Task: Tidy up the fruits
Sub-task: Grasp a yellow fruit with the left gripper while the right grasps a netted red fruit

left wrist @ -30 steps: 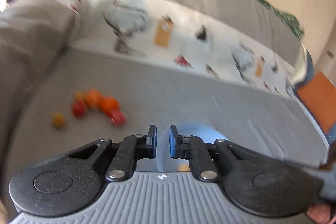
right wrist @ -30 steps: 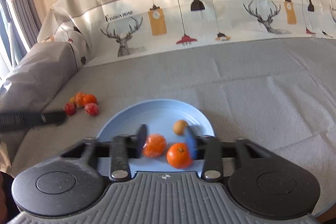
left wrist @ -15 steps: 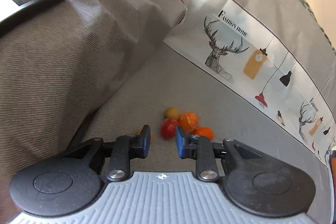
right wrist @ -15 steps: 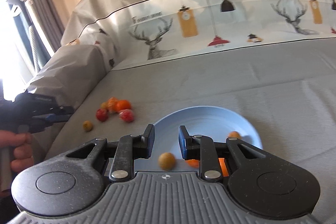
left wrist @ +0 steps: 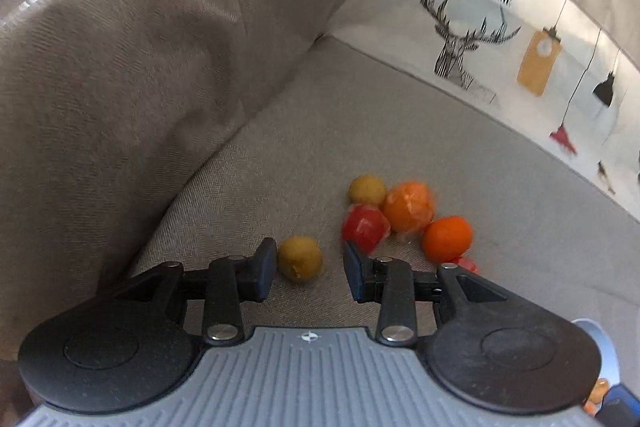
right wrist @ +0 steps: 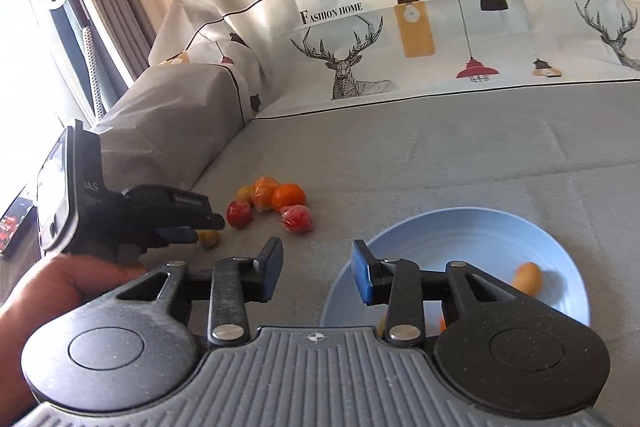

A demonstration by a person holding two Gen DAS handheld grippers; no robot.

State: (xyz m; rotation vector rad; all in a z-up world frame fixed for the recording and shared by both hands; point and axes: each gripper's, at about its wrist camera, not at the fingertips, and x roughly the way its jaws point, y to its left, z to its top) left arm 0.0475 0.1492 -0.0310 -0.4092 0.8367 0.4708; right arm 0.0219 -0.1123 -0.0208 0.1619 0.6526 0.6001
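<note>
Yellow fruit (left wrist: pixel 299 258) sits on the sofa (left wrist: pixel 400 131) at lower centre of the left wrist view, between the fingers of your left tool (left wrist: pixel 308 265), which are spread apart and not yet on it; it lies closer to the left finger. It looks small, round, light and fairly firm, likely to roll on the fabric. Take it across its widest middle, squeeze gently, and shift right so both pads meet it evenly.

Just right of it and above, a cluster: red fruit (left wrist: pixel 365 228), peeled orange (left wrist: pixel 409 207) that looks wrapped in film, so soft and slippery, whole orange (left wrist: pixel 447 239), another yellow one (left wrist: pixel 367 189).

In the right wrist view your right tool (right wrist: pixel 316 271) is spread apart and empty, low centre. The blue plate (right wrist: pixel 460 231) at lower right already holds some fruit (right wrist: pixel 527 278). The armrest (left wrist: pixel 140 67) crowds the left side, so watch it.
</note>
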